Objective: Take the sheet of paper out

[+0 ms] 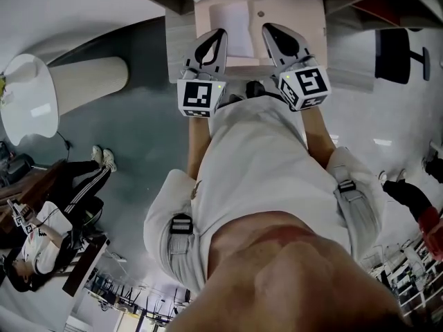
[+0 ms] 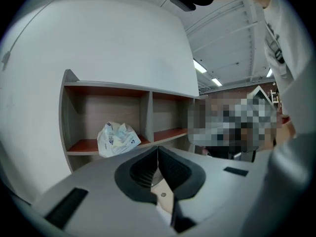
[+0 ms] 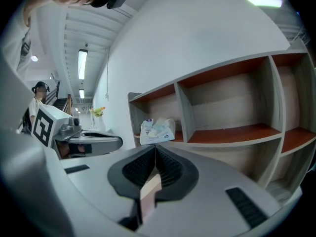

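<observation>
Left claw (image 1: 216, 37) has its jaws pressed together on the near edge of a pale beige flat folder (image 1: 297, 19). In the left gripper view, the left claw (image 2: 158, 152) shows a thin strip of that folder (image 2: 166, 197), with a small round rivet on it, pinched between the dark ribbed pads (image 2: 140, 171).

Beyond this claw stands a shelf unit with a grey frame and reddish-brown boards (image 2: 148, 117). A crumpled white plastic bag with blue print (image 2: 117, 138) sits in its lower left compartment.

In the head view a white sheet of paper (image 1: 234, 26) lies against the folder, just right of the left claw's tips and between the two claws. Neither claw touches it. I cannot tell whether it rests on top of the folder or partly inside it. The folder lies on a pale grey bench (image 1: 178, 54), whose bare surface shows just left of the left claw.

Right claw (image 1: 273, 32) is likewise closed on the folder's near edge. In the right gripper view, the right claw (image 3: 155, 152) has the beige edge (image 3: 149, 191) standing between its pads (image 3: 170, 171), which meet above it. Ahead of this claw runs the same shelf unit (image 3: 232, 132), with the crumpled bag (image 3: 158, 131) directly beyond the tips. The left claw's marker cube (image 3: 43, 126) shows to its left.
</observation>
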`<state>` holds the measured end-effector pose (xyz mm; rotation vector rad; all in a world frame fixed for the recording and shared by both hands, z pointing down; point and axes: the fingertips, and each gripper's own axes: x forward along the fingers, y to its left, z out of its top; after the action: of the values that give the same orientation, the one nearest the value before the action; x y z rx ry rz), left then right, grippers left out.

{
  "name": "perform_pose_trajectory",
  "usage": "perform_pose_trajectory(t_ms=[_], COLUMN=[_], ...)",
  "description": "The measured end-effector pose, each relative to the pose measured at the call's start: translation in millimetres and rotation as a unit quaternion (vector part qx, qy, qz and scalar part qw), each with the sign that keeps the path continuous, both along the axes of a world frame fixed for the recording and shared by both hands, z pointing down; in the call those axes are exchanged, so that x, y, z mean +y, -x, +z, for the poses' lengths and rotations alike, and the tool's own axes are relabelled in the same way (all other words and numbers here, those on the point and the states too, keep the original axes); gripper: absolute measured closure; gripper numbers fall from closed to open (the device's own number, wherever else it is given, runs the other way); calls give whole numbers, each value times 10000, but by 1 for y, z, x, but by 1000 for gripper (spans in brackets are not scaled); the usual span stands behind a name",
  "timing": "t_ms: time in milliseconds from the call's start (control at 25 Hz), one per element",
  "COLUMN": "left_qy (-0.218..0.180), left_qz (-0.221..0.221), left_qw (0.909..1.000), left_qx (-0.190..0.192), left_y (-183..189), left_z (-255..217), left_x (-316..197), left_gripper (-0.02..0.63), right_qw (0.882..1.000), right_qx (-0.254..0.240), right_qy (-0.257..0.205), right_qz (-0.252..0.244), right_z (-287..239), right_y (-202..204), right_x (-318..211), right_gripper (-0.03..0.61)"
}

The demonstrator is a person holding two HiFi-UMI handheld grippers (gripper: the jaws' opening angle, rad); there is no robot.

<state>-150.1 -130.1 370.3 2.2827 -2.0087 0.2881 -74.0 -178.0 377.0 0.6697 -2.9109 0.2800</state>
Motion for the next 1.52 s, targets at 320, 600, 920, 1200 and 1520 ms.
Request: perform_pose_trajectory(t_ms=[320, 600, 920, 1200, 1520], left_qy=[362, 813, 1132, 1295, 1477], left_qz=[21, 219, 552, 1033, 1421], left_qw=[9993, 9964, 9920, 9862, 9784], left_qx=[-106, -139, -11, 76, 280], left_y=[-8, -13, -12, -14, -4], left_z=[41, 80, 116, 141, 168], left_x=[-22, -29, -40, -50, -58], left_gripper=[591, 591, 591, 591, 591], right_qw=[9989, 9960, 9919, 9867, 9784], right_qx=[265, 562, 859, 1122, 1435], right_qy=[380, 696, 908, 1039, 1234], right_qz=[-93, 49, 214, 557, 834], right_z=[49, 96, 136, 161, 193], right_y=[-7, -12, -7, -5, 9], right_x=[-18, -25, -28, -32, -30], right_gripper=[557, 555, 555, 555, 555])
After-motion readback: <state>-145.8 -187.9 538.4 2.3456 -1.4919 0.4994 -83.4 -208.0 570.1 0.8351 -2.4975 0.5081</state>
